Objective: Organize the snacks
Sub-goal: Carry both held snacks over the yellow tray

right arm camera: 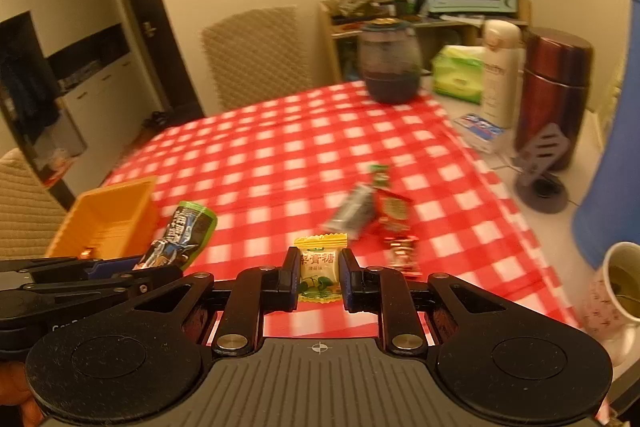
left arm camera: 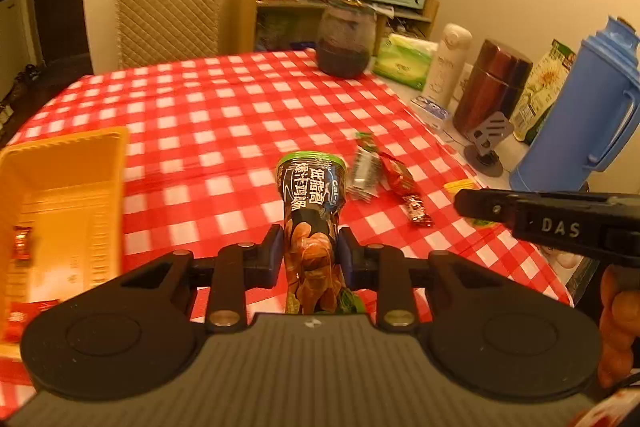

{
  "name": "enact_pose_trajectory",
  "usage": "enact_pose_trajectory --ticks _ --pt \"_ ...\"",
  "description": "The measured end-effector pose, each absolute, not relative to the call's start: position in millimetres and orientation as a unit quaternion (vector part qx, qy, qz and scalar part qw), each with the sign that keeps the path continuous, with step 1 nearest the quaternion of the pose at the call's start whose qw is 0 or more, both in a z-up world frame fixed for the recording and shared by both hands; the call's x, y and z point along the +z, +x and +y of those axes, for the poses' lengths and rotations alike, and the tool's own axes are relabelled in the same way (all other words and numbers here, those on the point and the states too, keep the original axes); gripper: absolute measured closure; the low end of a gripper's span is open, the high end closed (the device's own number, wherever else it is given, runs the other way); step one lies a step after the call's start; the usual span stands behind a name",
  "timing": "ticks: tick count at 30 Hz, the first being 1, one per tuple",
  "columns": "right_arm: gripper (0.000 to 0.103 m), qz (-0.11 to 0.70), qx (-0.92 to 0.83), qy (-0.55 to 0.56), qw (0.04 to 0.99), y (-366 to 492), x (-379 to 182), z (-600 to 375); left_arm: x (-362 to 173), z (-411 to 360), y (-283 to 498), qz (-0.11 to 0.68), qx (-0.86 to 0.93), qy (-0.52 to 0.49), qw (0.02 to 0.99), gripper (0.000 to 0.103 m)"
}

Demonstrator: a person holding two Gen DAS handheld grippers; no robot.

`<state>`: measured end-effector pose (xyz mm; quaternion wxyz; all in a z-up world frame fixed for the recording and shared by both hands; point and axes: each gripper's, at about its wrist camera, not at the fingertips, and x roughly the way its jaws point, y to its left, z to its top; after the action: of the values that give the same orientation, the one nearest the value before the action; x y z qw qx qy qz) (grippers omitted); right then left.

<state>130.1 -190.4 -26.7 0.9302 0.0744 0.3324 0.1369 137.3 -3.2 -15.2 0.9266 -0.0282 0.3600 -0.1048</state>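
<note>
My left gripper is shut on a dark green-rimmed snack packet and holds it above the red checked tablecloth, right of the orange basket. The basket holds small red candies. My right gripper is shut on a yellow candy above the cloth. The held packet also shows in the right wrist view, next to the basket. A silver packet, a red packet and a small red candy lie on the cloth ahead.
Along the table's right side stand a dark jar, green tissue pack, white bottle, maroon flask, phone stand and blue jug. A cup of tea stands at the near right. A chair stands beyond the table.
</note>
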Motion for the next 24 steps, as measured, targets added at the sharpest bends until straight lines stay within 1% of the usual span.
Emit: enact_pose_trajectory --ticks 12,24 --pt "0.083 0.339 0.226 0.061 0.911 104.9 -16.7 -88.3 10.2 87.9 84.7 0.346 -0.034 -0.033 0.937 0.077" --pt "0.083 0.357 0.289 0.040 0.887 115.2 -28.5 5.1 4.7 181.9 74.2 0.353 0.030 -0.051 0.934 0.077"
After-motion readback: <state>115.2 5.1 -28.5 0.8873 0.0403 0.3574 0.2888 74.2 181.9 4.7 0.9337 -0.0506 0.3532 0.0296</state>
